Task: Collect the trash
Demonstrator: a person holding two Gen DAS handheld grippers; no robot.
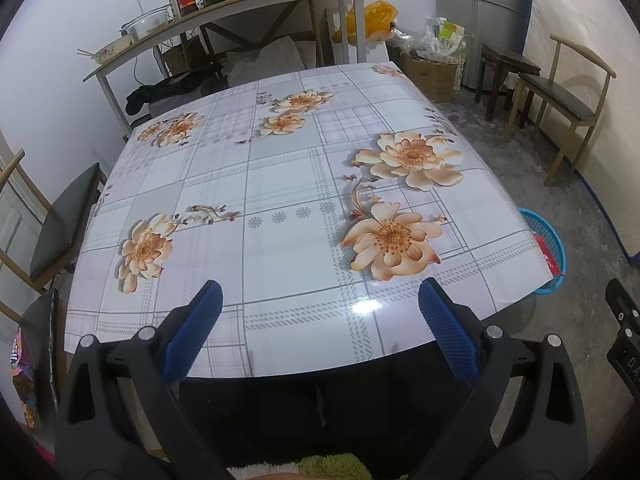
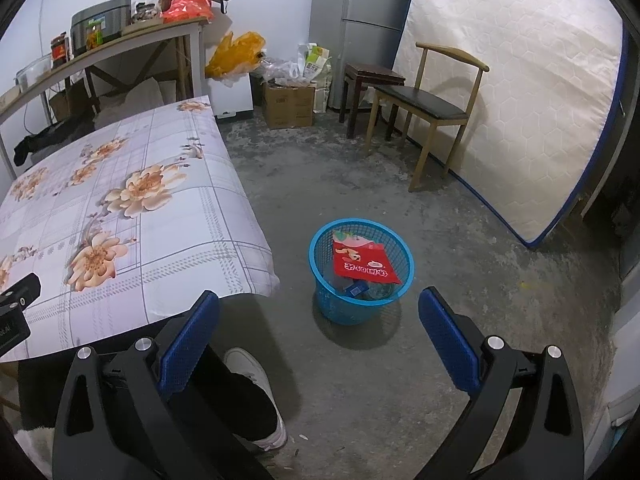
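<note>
Two claws are in view, each with two blue-padded fingers spread wide and nothing between them. The left claw (image 1: pixel 320 320) hovers over the near edge of one table (image 1: pixel 280 184) covered in a flowered cloth; ahead of it the cloth is bare.

The right claw (image 2: pixel 318 320) hangs over the concrete floor (image 2: pixel 460 280), with the table edge to its left. Just ahead of it and between its fingers stands one blue mesh basket (image 2: pixel 394 280), upright, its mouth facing up. Inside lies one red packet (image 2: pixel 366 262), propped aslant, its long axis running from the far-left rim down toward the near-right. Beneath it sit smaller bits, too hidden to count. Below the left finger shows one white shoe (image 2: pixel 256 376).
</note>
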